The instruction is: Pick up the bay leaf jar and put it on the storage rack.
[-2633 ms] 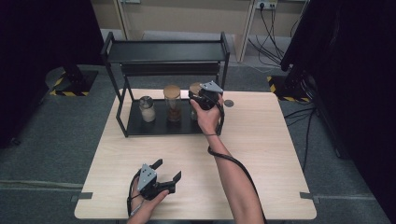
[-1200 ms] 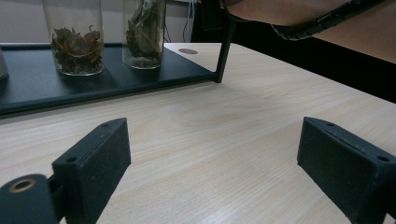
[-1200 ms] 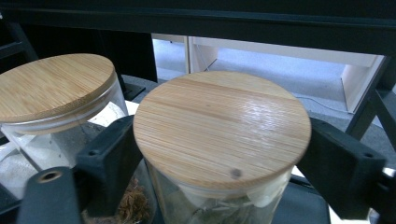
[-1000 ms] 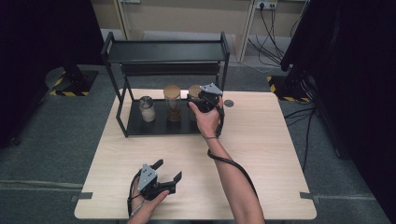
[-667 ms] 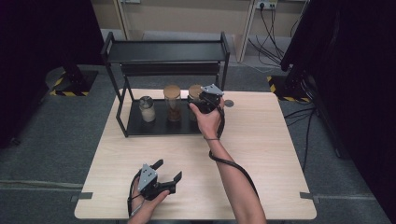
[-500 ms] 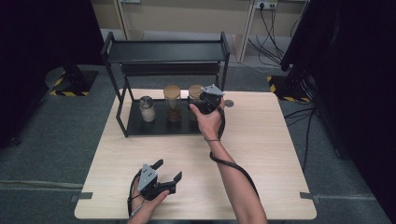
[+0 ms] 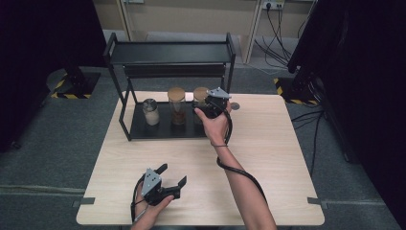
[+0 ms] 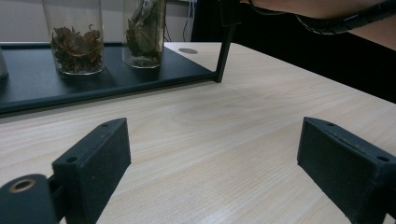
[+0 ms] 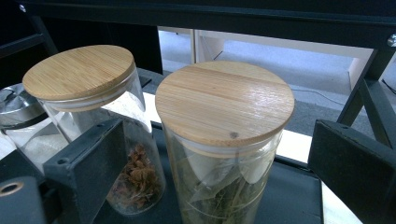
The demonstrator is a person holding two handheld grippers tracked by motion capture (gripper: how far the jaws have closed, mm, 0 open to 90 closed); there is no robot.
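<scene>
Bare forearms — black grippers [image 7: 171, 185], grey three-cornered plates [image 7: 152, 180], black cable [image 7: 239, 171] trailing.

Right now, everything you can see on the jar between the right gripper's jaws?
The jar is a tall clear glass cylinder with a round, flat bamboo-look lid, seated and closed, above a pale seal ring. Inside are dried greenish leaves or stems. It stands upright on the lower tray of the black rack, rightmost of three jars, beside a similar jar of brown dried bits. The right hand-held gripper is open, its jaws either side of the jar; contact cannot be told.
</scene>
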